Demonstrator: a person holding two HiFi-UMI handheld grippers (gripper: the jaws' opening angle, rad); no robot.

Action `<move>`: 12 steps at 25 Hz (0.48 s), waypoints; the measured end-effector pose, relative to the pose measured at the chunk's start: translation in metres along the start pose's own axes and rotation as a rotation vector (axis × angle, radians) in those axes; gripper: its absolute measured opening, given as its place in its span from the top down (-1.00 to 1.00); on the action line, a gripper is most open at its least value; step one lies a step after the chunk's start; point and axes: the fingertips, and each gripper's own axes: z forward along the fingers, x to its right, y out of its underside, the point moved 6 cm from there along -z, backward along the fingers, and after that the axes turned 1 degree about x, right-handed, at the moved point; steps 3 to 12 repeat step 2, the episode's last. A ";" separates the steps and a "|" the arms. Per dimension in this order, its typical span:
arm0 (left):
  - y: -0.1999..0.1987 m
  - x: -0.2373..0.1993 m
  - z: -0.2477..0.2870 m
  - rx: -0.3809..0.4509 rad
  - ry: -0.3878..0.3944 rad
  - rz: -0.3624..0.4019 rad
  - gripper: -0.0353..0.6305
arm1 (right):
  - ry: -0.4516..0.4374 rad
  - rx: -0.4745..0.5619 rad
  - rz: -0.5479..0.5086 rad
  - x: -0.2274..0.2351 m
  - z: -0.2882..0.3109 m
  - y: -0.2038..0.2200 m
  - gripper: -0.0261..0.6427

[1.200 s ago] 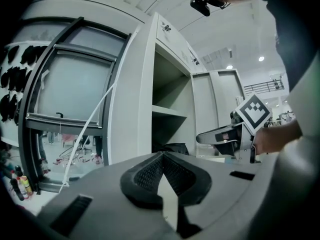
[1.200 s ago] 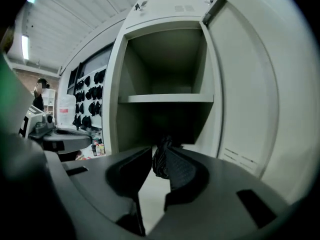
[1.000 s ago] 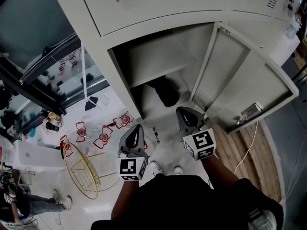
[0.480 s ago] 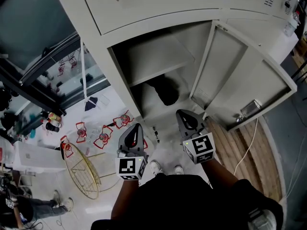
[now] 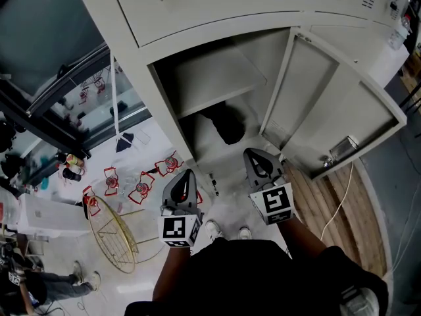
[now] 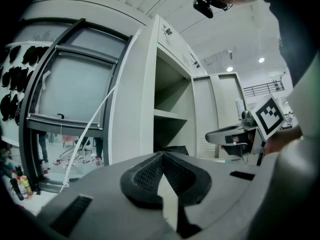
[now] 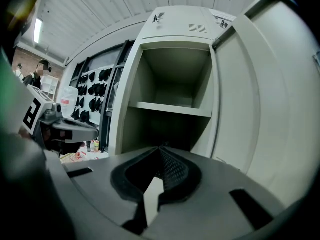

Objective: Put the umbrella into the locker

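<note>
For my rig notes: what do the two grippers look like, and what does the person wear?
The left gripper and right gripper are alike: grey wedge-shaped shells with black textured pads. Each carries a white cube with black square markers. The person wears a black top.

head: above, steeply down on locker (image 5: 197,12) | gripper views: level, near, facing its open compartment | shared: shelf (image 7: 170,109), probably

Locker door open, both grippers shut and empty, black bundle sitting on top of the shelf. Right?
Not quite: the black bundle lies under the shelf, in the lower compartment, as the head view shows. Locker door open, left gripper and right gripper shut and empty.
</note>
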 end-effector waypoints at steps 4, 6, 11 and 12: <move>0.001 0.001 0.000 -0.002 0.005 0.003 0.90 | 0.001 -0.002 0.004 0.001 0.000 -0.004 0.93; 0.001 0.001 0.000 -0.002 0.005 0.003 0.90 | 0.001 -0.002 0.004 0.001 0.000 -0.004 0.93; 0.001 0.001 0.000 -0.002 0.005 0.003 0.90 | 0.001 -0.002 0.004 0.001 0.000 -0.004 0.93; 0.001 0.001 0.000 -0.002 0.005 0.003 0.90 | 0.001 -0.002 0.004 0.001 0.000 -0.004 0.93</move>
